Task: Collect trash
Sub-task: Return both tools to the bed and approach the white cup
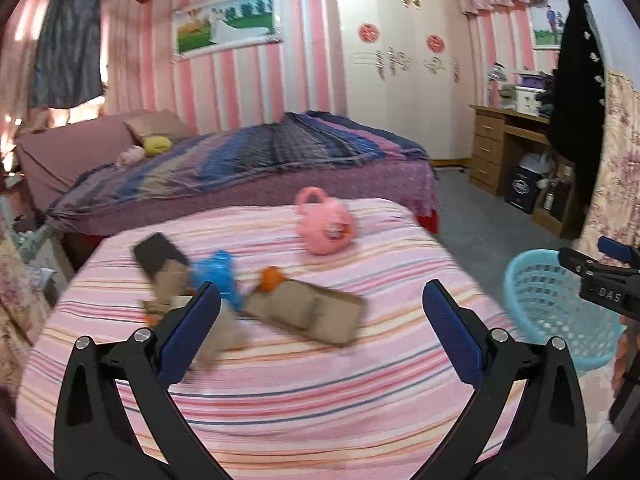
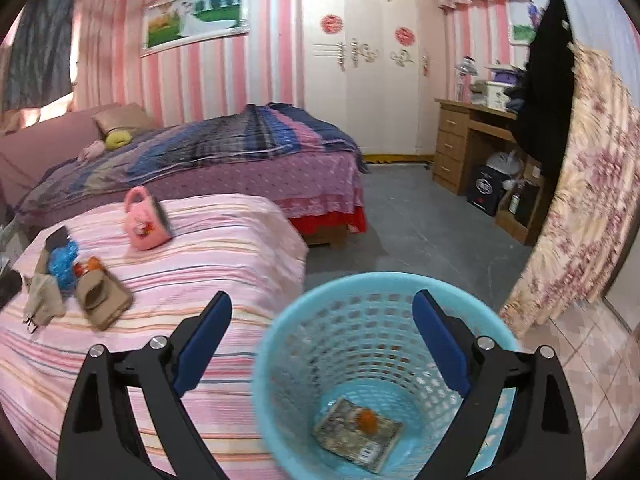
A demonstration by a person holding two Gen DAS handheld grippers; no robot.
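On the pink striped bed lies a heap of trash: a flat cardboard box, a blue plastic bag, an orange scrap, a dark flat piece and crumpled brown paper. My left gripper is open just short of the heap, with nothing between its fingers. To the right of the bed stands a light blue mesh basket. In its bottom lie a flat printed packet and an orange piece. My right gripper hangs open above the basket, holding nothing.
A pink toy bag sits further back on the striped bed. Behind it stands a second bed with a purple quilt. There is a white wardrobe, a wooden desk and a floral curtain at the right, with grey floor between.
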